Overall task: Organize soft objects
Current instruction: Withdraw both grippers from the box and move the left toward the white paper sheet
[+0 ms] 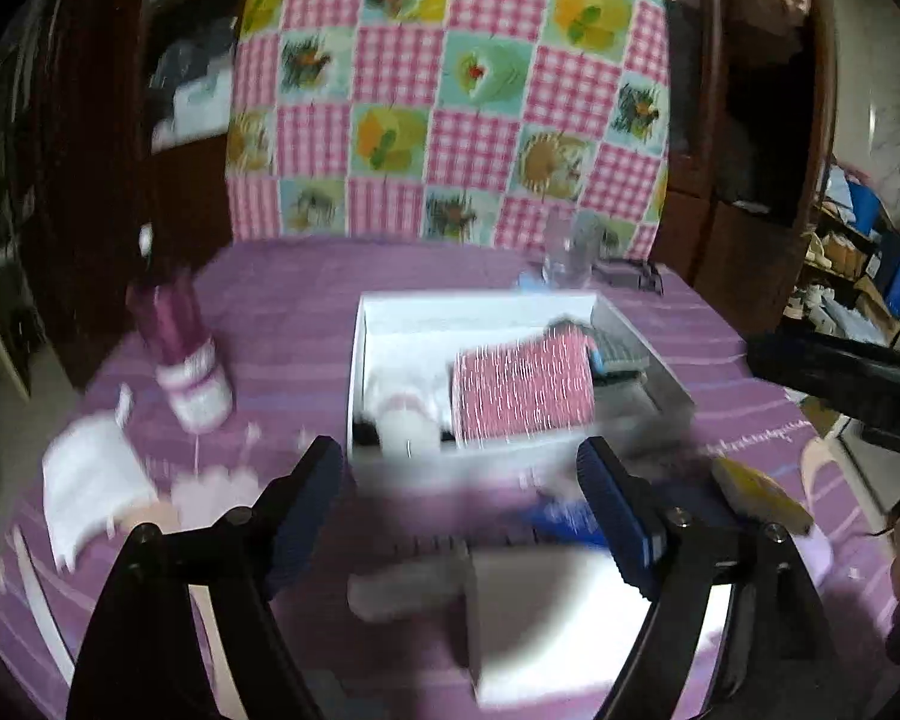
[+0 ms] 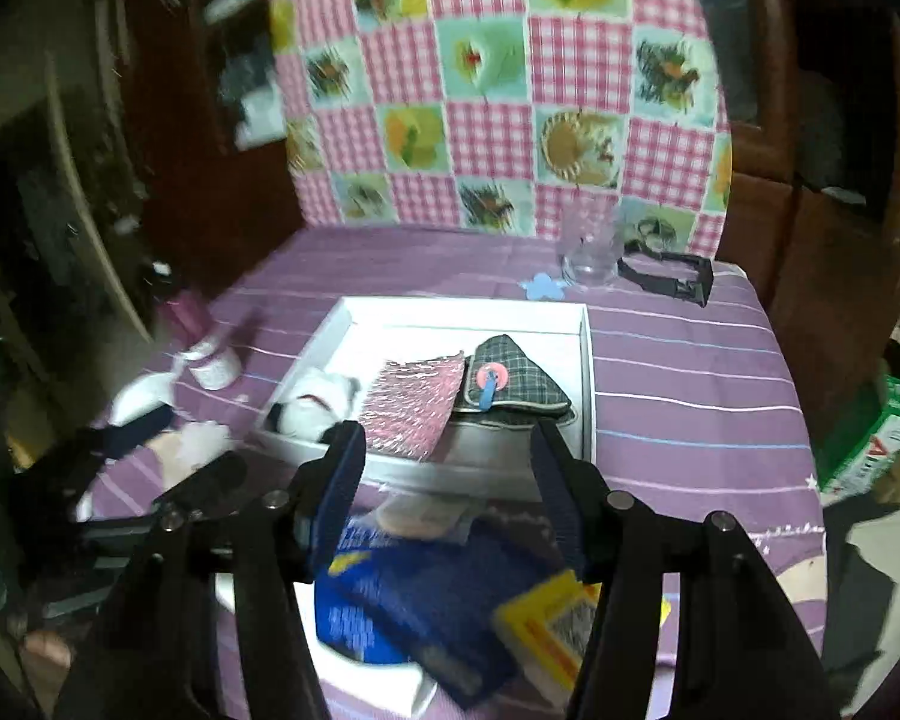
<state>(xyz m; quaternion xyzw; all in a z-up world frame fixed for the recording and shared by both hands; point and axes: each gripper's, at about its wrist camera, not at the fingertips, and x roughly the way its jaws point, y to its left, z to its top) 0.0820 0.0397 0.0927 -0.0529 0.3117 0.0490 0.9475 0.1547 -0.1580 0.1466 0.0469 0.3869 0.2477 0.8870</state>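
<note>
Pink pouch (image 2: 411, 405) in white tray (image 2: 585, 372); glass (image 2: 591, 252), bottle (image 2: 201, 336) nearby; both claws spread, empty.

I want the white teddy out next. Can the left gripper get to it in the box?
Probably yes. The white plush toy lies uncovered at the near-left end of the white box, beside the pink cloth. The left gripper is open, holding nothing, just in front.
</note>
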